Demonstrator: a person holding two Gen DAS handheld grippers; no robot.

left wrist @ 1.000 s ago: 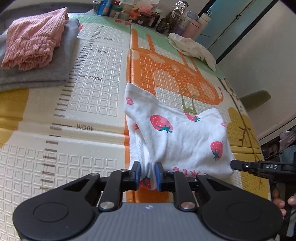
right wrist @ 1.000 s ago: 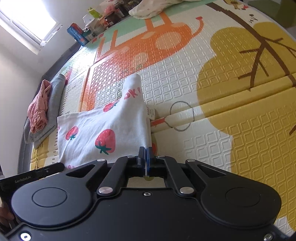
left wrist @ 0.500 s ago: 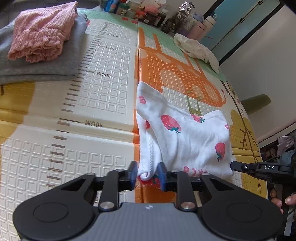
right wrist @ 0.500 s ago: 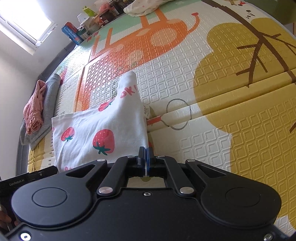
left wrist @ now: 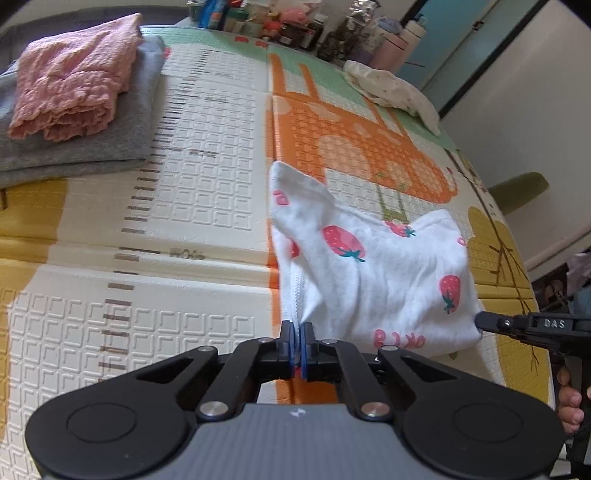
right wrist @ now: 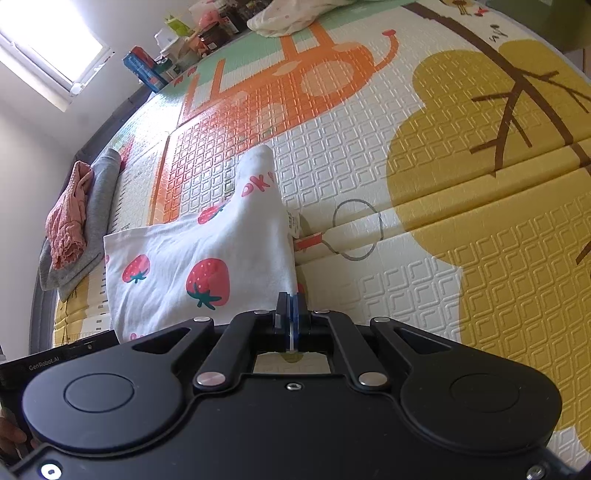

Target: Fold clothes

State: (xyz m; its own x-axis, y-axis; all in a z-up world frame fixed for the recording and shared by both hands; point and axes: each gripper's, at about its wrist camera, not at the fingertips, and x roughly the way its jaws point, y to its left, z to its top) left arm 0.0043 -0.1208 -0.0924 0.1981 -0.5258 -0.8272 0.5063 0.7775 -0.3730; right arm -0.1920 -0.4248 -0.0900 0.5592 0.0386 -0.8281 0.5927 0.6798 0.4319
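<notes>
Left gripper (left wrist: 297, 334): jaws have just been closing and now the blue pads are pressed together on the near left corner of the strawberry-print garment (left wrist: 369, 273), pinching the bunched seam edge. In the two earlier left-wrist frames the pads stood apart with that same corner between them, so this is the change: loose straddle to firm pinch (grip looks complete, no gap visible).

Right gripper (right wrist: 291, 314): pads pressed together on the opposite near corner of the same garment (right wrist: 207, 266), same as in the earlier right-wrist frames, no change there. From the left wrist view its black tip (left wrist: 491, 322) meets the cloth at the right hem, and fingers (left wrist: 569, 402) of the person's hand show on its handle.

Garment sits on the play mat (left wrist: 207, 206), near hem raised between the two grippers, far part resting on the orange print, one point sticking up toward the far side.

Meaning for the task: both near corners now look secured, so the fold step seems ready to start. Probably lift and carry the near edge over toward the far edge. Risk: thin knit could slip from the left pinch if pulled unevenly.

Further out: pink crinkled cloth (left wrist: 70, 81) folded on top of a grey folded garment (left wrist: 92, 144), far left, well apart. Far right, a cream dotted garment (left wrist: 391, 90) lies unfolded, likely next. Bottles and clutter (left wrist: 295, 26) line the far edge.
</notes>
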